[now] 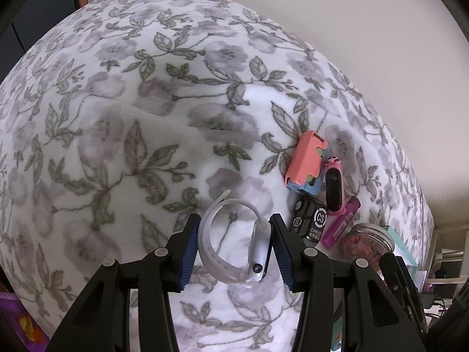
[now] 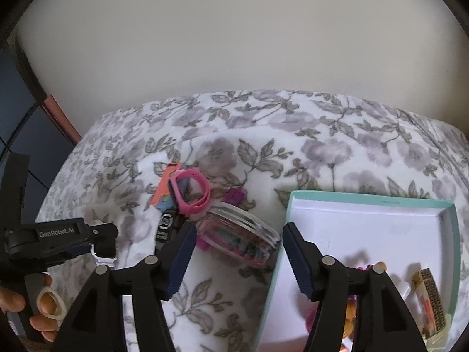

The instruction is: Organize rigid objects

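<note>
A white smartwatch [image 1: 234, 243] with a looped white strap lies on the floral blanket [image 1: 117, 117] between the fingers of my left gripper [image 1: 233, 253]. Both blue pads sit against or very near its sides; whether it is gripped I cannot tell. My right gripper [image 2: 236, 258] is open and empty, above the gap between a clear round jar [image 2: 239, 234] and a teal-rimmed white box [image 2: 366, 228]. The left gripper [image 2: 99, 240] shows at the left of the right wrist view.
To the right of the watch lie a pink card case [image 1: 304, 161], a pink fitness band [image 1: 332, 184], a black block marked CS [image 1: 310, 220], a purple lighter [image 1: 341, 223] and the jar [image 1: 366, 240]. The box holds a patterned lighter [image 2: 432, 302] and small items.
</note>
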Action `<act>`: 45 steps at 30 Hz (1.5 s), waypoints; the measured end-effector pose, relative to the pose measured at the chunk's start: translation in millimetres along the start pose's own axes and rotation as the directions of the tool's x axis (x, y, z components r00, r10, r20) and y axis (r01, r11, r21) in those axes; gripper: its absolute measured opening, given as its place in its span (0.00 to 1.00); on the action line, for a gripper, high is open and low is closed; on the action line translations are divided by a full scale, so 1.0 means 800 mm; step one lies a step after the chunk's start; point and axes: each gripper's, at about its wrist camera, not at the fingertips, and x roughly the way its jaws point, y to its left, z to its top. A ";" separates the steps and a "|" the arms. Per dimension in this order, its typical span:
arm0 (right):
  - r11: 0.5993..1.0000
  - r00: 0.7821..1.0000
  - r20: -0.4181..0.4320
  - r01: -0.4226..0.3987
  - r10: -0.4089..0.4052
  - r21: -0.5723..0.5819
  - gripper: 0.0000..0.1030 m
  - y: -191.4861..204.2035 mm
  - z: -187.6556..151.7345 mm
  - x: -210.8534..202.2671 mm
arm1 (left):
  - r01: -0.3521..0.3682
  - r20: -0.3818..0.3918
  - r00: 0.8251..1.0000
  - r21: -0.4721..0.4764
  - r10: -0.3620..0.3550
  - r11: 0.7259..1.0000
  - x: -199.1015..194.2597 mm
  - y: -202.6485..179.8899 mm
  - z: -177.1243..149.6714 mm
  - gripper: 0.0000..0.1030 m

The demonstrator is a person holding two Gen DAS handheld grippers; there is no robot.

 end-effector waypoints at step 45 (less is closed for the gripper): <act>0.971 0.995 -0.053 0.074 -0.088 -0.229 0.57 0.036 -0.020 0.046 | -0.002 -0.056 0.998 0.036 0.004 0.999 0.051 -0.025 0.008 0.48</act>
